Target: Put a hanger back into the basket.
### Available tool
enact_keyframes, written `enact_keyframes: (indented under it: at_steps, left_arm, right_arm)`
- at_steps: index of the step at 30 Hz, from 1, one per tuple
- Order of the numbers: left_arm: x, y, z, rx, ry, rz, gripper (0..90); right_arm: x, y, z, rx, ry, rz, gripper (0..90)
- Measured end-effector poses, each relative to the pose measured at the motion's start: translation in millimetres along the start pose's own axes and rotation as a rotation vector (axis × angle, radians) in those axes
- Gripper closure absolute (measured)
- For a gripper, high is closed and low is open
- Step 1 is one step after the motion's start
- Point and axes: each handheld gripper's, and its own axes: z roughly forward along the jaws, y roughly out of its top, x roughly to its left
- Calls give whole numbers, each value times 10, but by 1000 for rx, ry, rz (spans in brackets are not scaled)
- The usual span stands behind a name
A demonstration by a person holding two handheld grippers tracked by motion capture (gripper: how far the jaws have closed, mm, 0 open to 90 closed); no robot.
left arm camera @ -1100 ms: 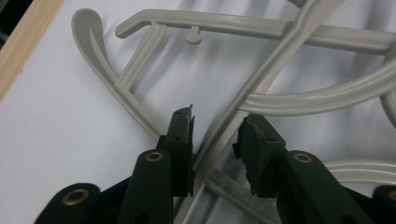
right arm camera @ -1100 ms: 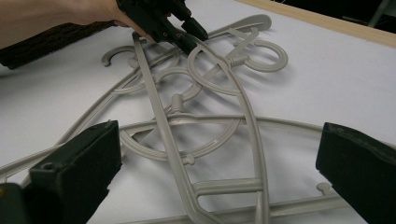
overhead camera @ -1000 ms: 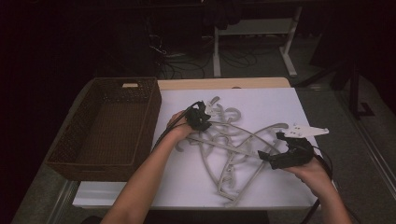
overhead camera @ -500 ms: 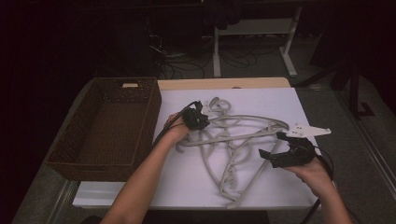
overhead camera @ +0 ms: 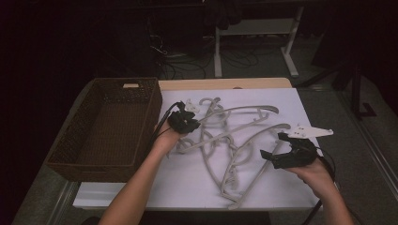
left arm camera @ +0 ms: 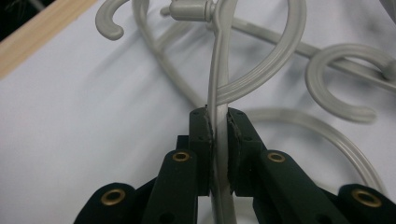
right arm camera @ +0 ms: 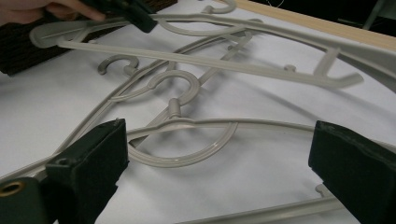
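Several grey plastic hangers (overhead camera: 234,154) lie tangled on the white table top (overhead camera: 187,187). My left gripper (overhead camera: 190,121) is shut on the thin arm of one hanger (overhead camera: 244,108), which hangs tilted above the pile. In the left gripper view the pads (left arm camera: 204,135) press on this hanger's flat strip (left arm camera: 218,70) from both sides. My right gripper (overhead camera: 274,147) stands open at the right of the pile. In the right gripper view its jaws (right arm camera: 219,133) spread wide with nothing between them, low over a hanger's hook (right arm camera: 180,100). The held hanger (right arm camera: 210,58) crosses farther off.
A dark wicker basket (overhead camera: 70,154) stands at the table's left side, close to the left hand. A wooden strip (overhead camera: 225,83) edges the table's far side. Behind the table are the legs of a white desk (overhead camera: 291,61) and cables on a dark floor.
The left gripper has risen and drifted left toward the basket, lifting one hanger partly out of the pile. The right hand has kept still.
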Motion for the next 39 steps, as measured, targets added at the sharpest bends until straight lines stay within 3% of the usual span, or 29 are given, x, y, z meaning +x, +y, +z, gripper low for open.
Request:
enact_keyframes:
  at_steps: [8, 14, 15, 17, 18, 19, 21, 24, 30, 35, 39]
  left_arm:
    - [-218, -373, -106, 13, 49, -112, 820]
    - [-256, -522, -77, 11, 22, -141, 808]
    - [-253, -535, -68, 4, 14, -146, 791]
    - [-253, -530, -68, 3, 18, -144, 674]
    - [-246, -512, -76, 3, 15, -138, 598]
    - [-243, -495, -79, -4, 11, -136, 598]
    - [-230, -423, -97, -27, -2, -125, 508]
    - [-214, -247, -90, -52, -29, -83, 433]
    - [-138, 199, 95, -78, -70, -3, 437]
    - [-106, 505, 399, -40, -132, 67, 474]
    - [-107, 628, 678, 49, -148, 128, 533]
  right_arm:
    - [32, 4, 36, 13, 5, -9, 46]
    - [44, 9, 51, 16, 8, -13, 46]
    - [46, 9, 55, 16, 8, -14, 46]
    - [48, 8, 56, 17, 9, -14, 45]
    - [46, 8, 55, 17, 8, -14, 45]
    - [46, 8, 55, 17, 8, -14, 45]
    - [41, 8, 54, 16, 9, -12, 45]
    - [41, 7, 56, 16, 10, -13, 45]
    - [44, 9, 59, 19, 12, -13, 46]
    - [39, 7, 57, 17, 13, -14, 46]
    - [31, 3, 45, 14, 13, -9, 46]
